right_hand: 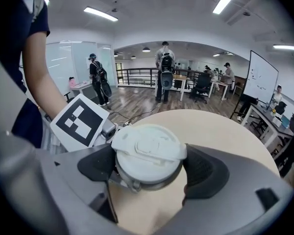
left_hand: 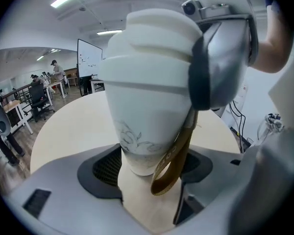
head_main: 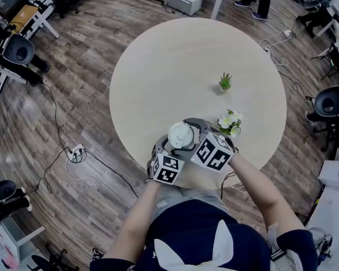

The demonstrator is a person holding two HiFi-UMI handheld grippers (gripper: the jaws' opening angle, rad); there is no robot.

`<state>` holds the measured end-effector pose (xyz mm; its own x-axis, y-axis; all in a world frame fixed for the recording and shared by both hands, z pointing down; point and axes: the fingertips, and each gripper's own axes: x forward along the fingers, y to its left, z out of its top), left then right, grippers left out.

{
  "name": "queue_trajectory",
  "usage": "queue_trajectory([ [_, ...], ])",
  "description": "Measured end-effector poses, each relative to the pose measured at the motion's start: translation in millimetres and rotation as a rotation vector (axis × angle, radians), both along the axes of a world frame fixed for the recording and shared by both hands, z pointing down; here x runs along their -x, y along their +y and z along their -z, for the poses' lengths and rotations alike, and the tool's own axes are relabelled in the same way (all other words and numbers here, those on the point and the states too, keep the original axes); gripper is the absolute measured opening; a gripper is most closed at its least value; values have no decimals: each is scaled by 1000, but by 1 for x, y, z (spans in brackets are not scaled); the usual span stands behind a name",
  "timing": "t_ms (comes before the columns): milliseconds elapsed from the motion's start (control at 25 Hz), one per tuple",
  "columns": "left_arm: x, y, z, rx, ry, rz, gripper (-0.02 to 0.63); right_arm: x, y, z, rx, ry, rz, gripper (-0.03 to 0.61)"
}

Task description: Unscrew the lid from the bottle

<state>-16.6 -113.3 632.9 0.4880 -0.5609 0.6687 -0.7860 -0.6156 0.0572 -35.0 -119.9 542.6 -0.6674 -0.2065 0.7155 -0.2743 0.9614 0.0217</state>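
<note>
— What are the claws doing?
— The left claw (left_hand: 152, 166) is clamping the body of the white bottle (left_hand: 147, 106); the right claw (right_hand: 149, 166) is gripping its lid (right_hand: 148, 153).
— Any writing?
— A brown strap (left_hand: 174, 155) is hanging beside the body, carrying blurred letters, possibly "CO". Only the left gripper view is showing a faint flower drawing (left_hand: 134, 137); the head view is placing the bottle at the round worktop's (head_main: 158, 66) near edge.
</note>
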Motion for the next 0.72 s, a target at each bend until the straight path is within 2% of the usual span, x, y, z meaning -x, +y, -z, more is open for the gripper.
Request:
queue_trajectory([
  [240, 0, -1, -1, 2, 0, -1, 330, -1, 2, -2, 12, 47, 154, 426],
  [400, 0, 0, 0, 5, -1, -1, 330, -1, 4, 0, 12, 53, 212, 425],
  [560, -2, 1, 0, 4, -1, -1, 330, -2, 5, 1, -5, 21, 197, 430],
  [720, 0, 0, 0, 5, -2, 1, 328, -1, 1, 3, -38, -20, 123, 436],
])
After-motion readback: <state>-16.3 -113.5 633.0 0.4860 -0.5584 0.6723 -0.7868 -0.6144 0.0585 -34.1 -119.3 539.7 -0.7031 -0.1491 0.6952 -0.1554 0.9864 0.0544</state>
